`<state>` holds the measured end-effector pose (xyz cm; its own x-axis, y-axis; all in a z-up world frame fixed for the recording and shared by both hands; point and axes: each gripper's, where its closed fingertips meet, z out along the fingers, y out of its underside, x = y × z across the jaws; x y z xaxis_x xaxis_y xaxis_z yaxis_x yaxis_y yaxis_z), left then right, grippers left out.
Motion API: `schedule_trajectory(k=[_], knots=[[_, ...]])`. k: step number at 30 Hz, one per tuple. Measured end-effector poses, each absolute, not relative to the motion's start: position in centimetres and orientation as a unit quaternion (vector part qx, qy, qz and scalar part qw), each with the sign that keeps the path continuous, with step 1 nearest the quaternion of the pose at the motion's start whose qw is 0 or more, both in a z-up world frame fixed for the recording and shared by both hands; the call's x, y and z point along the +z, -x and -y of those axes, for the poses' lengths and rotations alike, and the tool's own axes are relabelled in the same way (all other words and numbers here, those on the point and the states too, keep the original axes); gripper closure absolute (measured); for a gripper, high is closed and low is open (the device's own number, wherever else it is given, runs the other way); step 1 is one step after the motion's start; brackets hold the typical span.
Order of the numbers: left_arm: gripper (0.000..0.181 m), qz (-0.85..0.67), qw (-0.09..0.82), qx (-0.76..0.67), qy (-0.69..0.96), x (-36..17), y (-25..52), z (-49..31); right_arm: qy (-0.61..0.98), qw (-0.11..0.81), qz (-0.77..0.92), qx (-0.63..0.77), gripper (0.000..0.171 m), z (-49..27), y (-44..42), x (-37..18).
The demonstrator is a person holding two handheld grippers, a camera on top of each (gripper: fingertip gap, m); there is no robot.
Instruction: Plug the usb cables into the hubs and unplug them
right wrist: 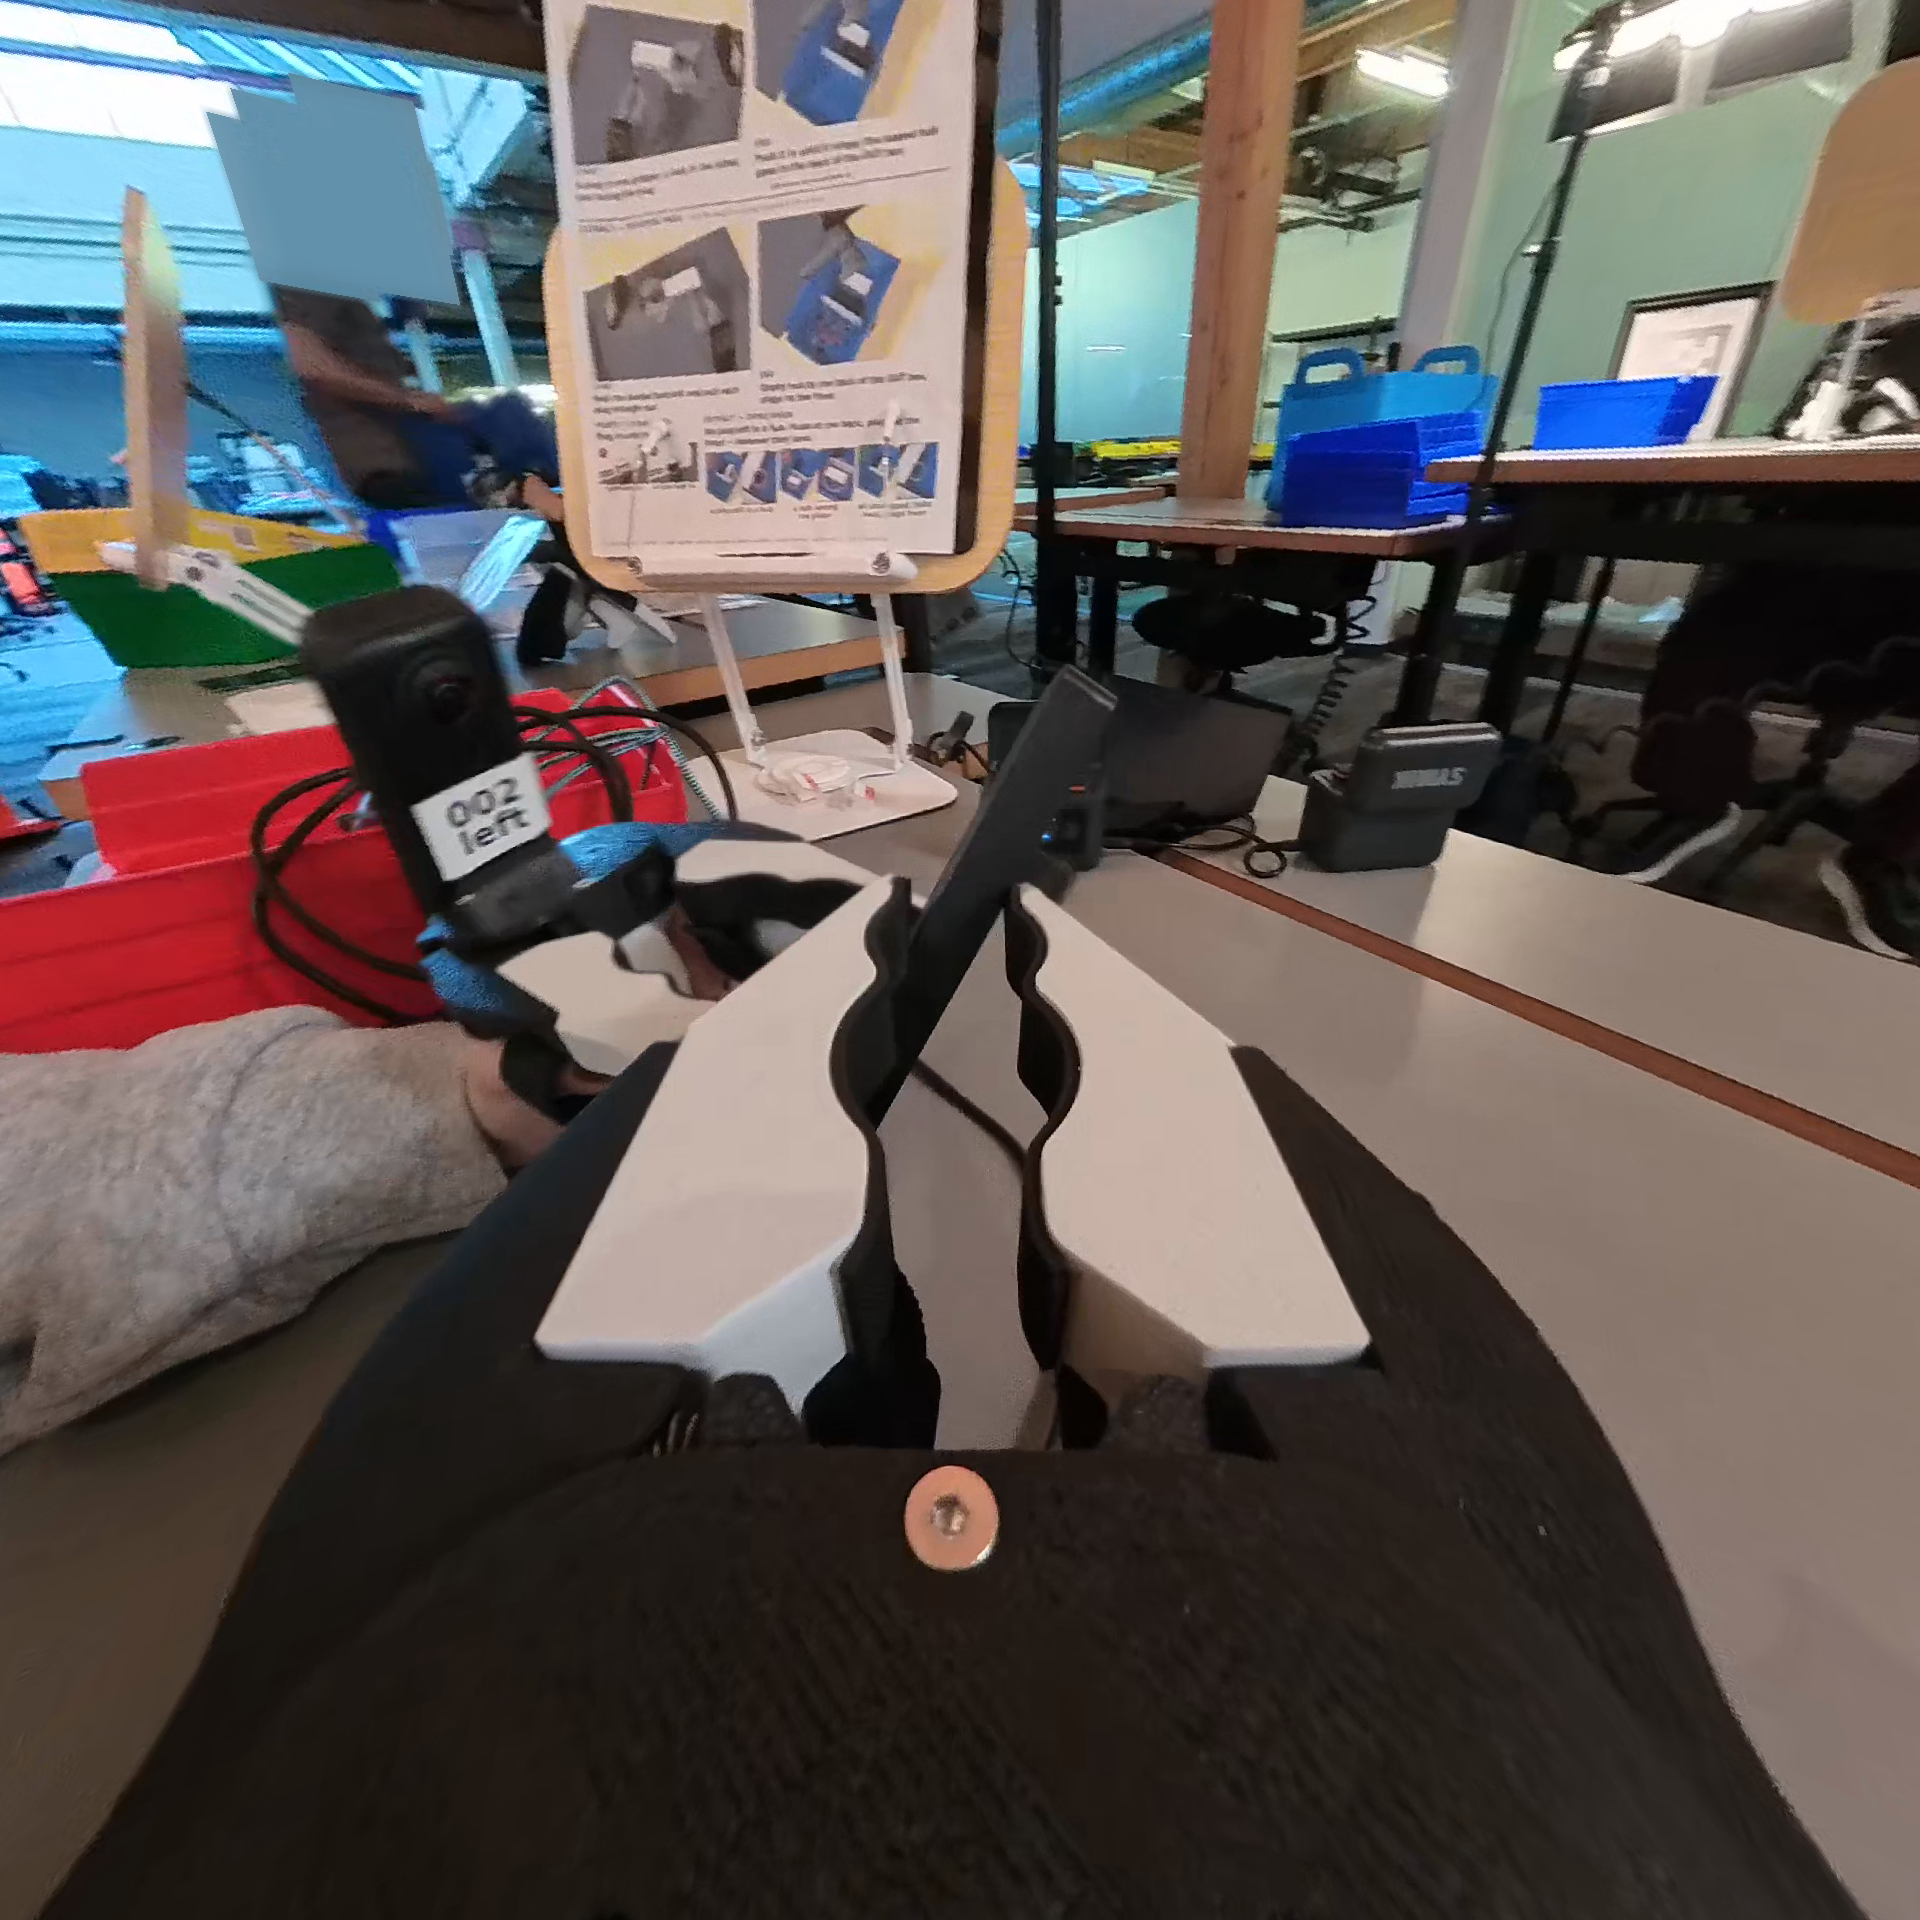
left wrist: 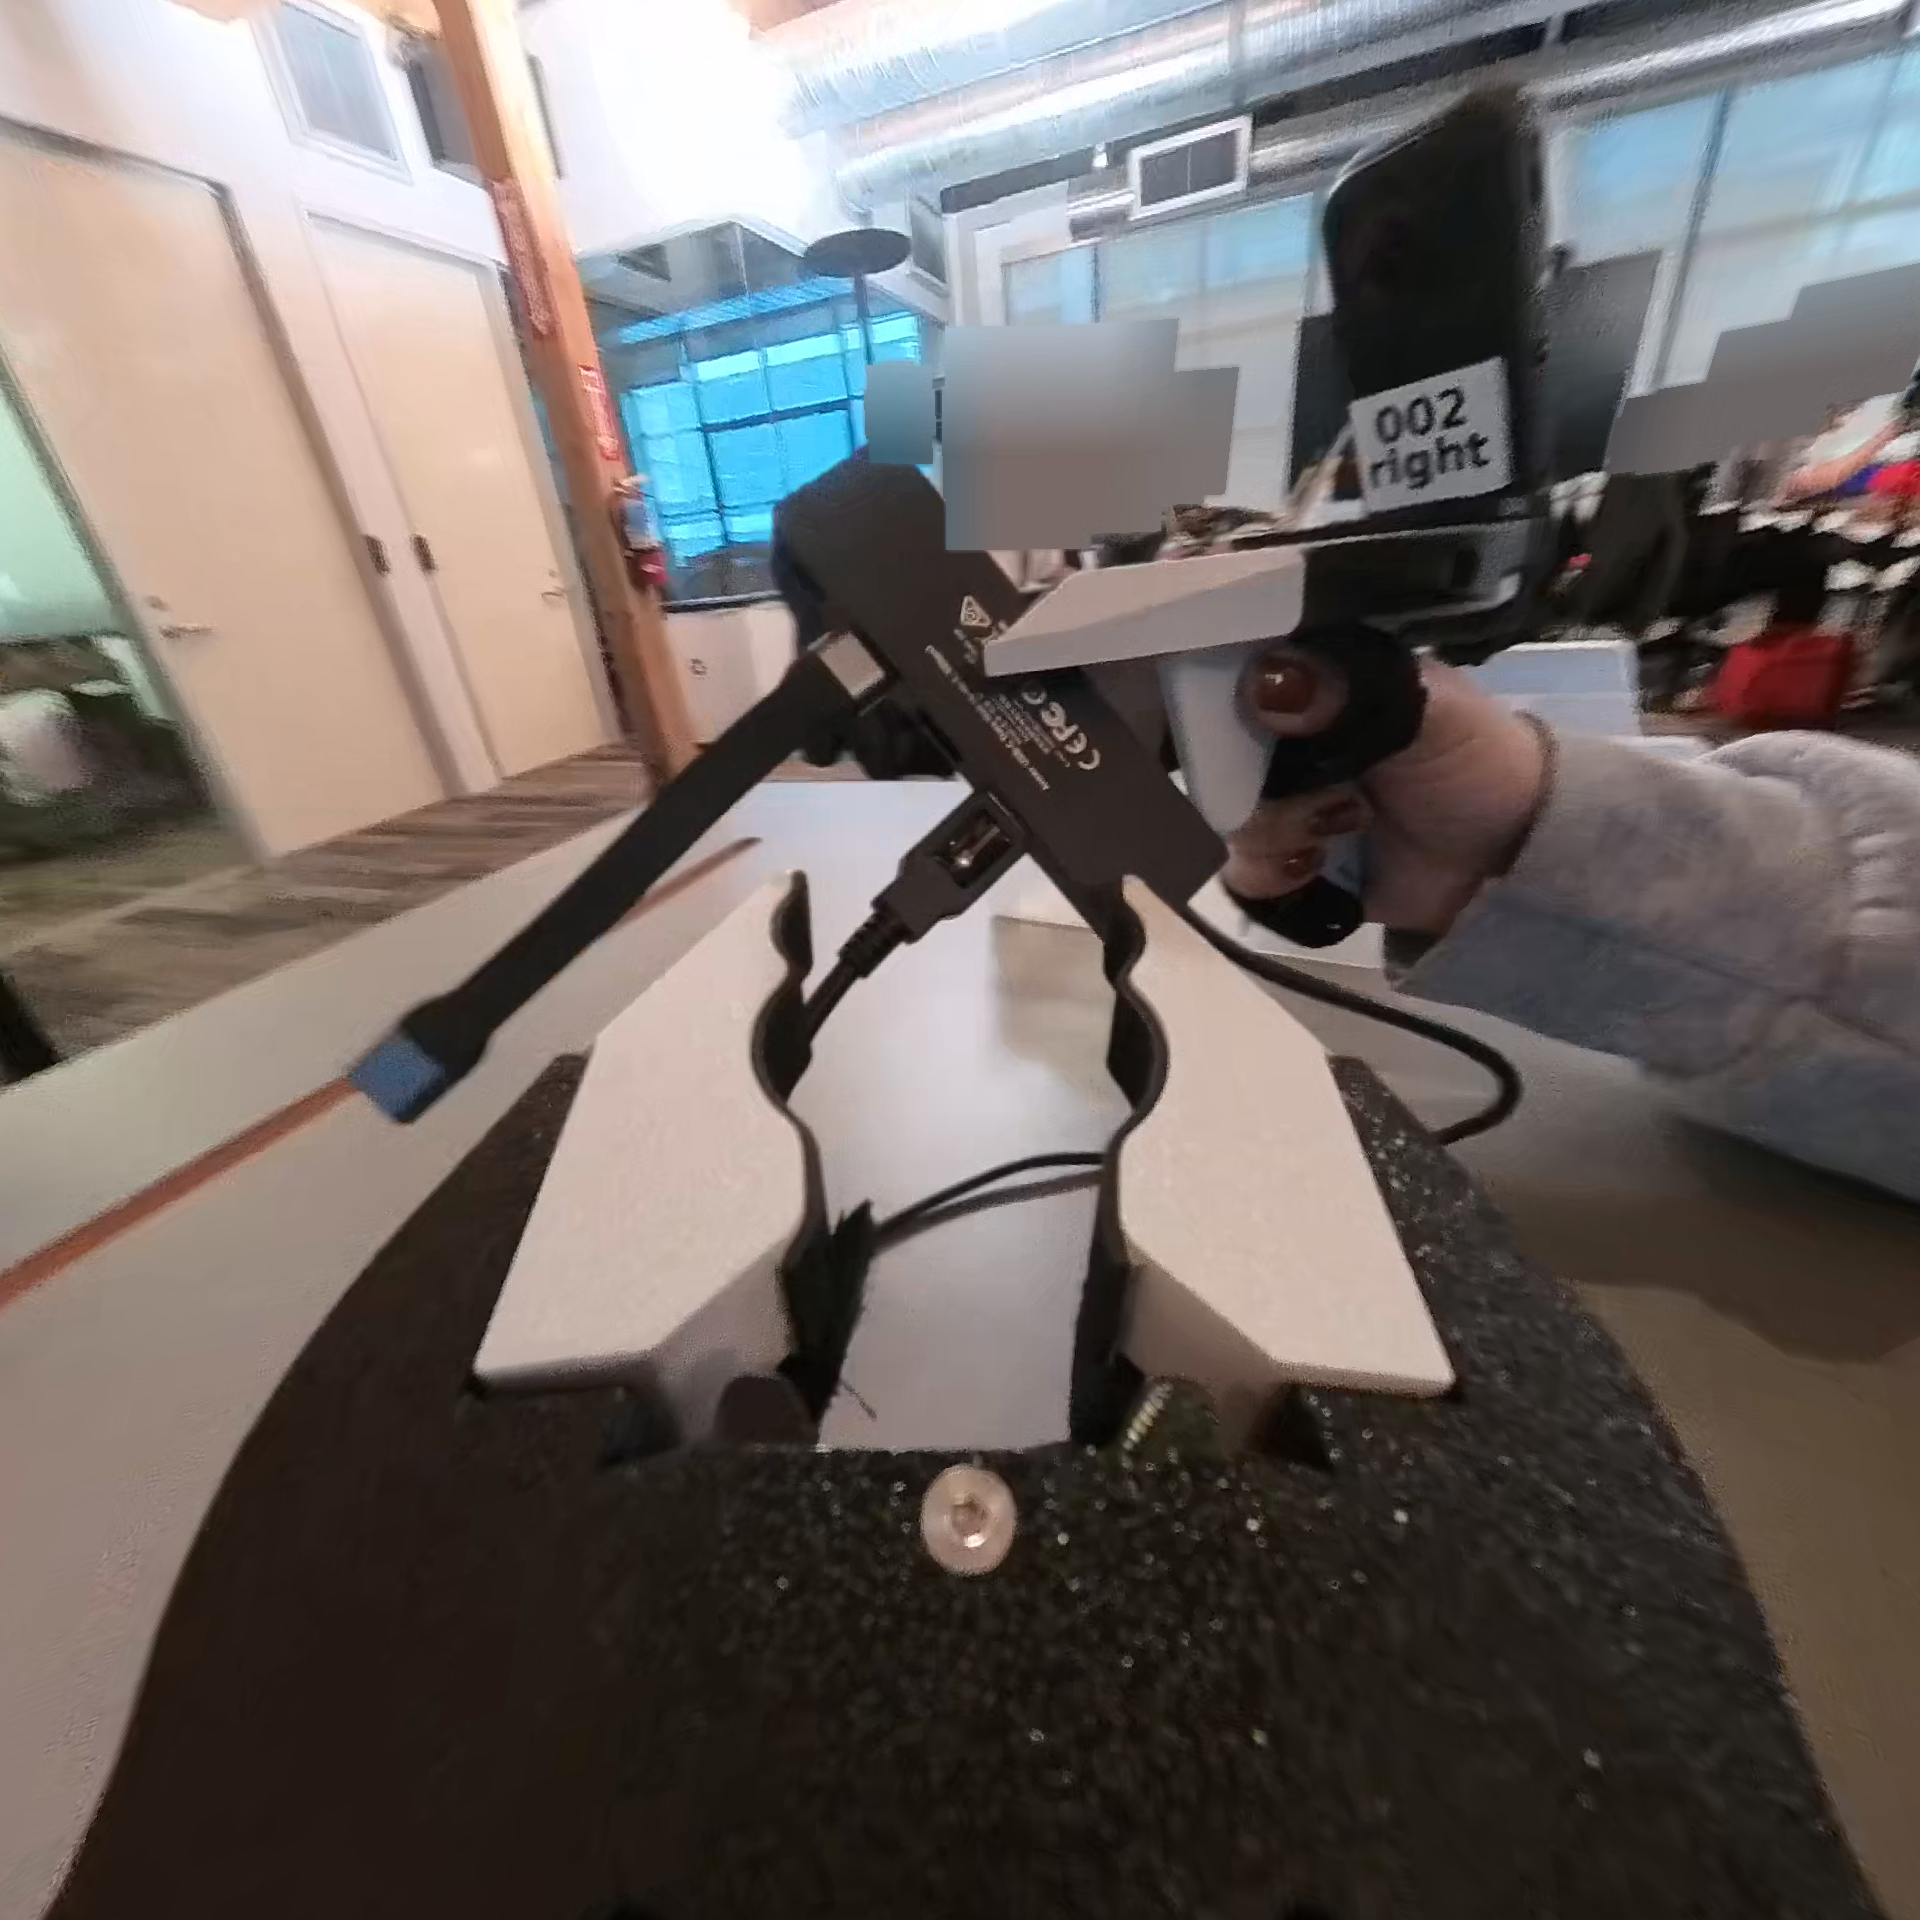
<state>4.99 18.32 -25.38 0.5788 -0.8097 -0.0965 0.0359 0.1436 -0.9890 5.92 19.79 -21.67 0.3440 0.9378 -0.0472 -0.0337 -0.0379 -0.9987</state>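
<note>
While the right tongs (right wrist: 956,961) pinch the black USB hub (right wrist: 1003,842) between their dark wavy inner pads, the hub stands tilted, its long axis rising from the finger gap up and away to the right in the right wrist view. Seen from the left wrist view, this same hub (left wrist: 1039,717) is a slim matte black bar with printed marks on its flat face; it runs diagonally from the upper left down to the lower right, just beyond the tips of the left tongs (left wrist: 961,935). A flat black cable (left wrist: 644,873) is plugged into the side of the hub with a silver connector and hangs down to the left, ending in a blue plug (left wrist: 407,1075) that is free in the air. A second black plug (left wrist: 951,868) sits at the lower edge of the hub, just ahead of the gap of the left tongs, and its round cable (left wrist: 1382,1023) curves down to the grey worktop (left wrist: 260,1226). The left tongs are spread, with white smooth fingers (left wrist: 675,1122) on a rough black body, and I cannot tell if they touch the plug. A hand (left wrist: 1434,790) in a grey fleece sleeve holds the right tongs. Left of the right tongs lies a red bin (right wrist: 156,914) with coiled cords.
</note>
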Motion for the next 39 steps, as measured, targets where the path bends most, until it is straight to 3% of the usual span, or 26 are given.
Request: schedule_trajectory(k=[7, 14, 17, 18, 21, 24, 34, 39], knots=[[0.145, -0.312, 0.587, -0.485, 0.569, -25.3, -5.8, -16.9, 0.552, 0.557, 0.425, 0.451, 0.156, -18.2, -5.5, -21.5], [0.148, -0.303, 0.6, -0.482, 0.563, -24.9, -5.3, -17.1, 0.543, 0.558, 0.45, 0.438, 0.156, -17.7, -5.2, -21.8], [0.174, -0.332, 0.637, -0.471, 0.512, -23.2, -4.9, -15.6, 0.549, 0.556, 0.443, 0.44, 0.156, -18.0, -5.5, -21.7], [0.173, -0.325, 0.668, -0.447, 0.499, -22.4, -4.3, -15.6, 0.552, 0.555, 0.442, 0.438, 0.156, -18.1, -5.6, -21.8], [0.15, -0.277, 0.748, -0.358, 0.485, -20.5, -2.1, -16.5, 0.548, 0.549, 0.455, 0.437, 0.156, -17.7, -5.3, -22.0], [0.137, -0.28, 0.725, -0.385, 0.498, -20.8, -2.1, -16.6, 0.533, 0.534, 0.479, 0.45, 0.156, -16.6, -4.8, -22.2], [0.163, -0.281, 0.587, -0.569, 0.502, -22.4, -3.2, -15.5, 0.504, 0.5, 0.526, 0.469, 0.157, -14.5, -4.4, -22.6], [0.162, -0.298, 0.591, -0.561, 0.497, -22.4, -3.3, -15.1, 0.504, 0.495, 0.523, 0.477, 0.156, -14.5, -4.4, -22.6]])
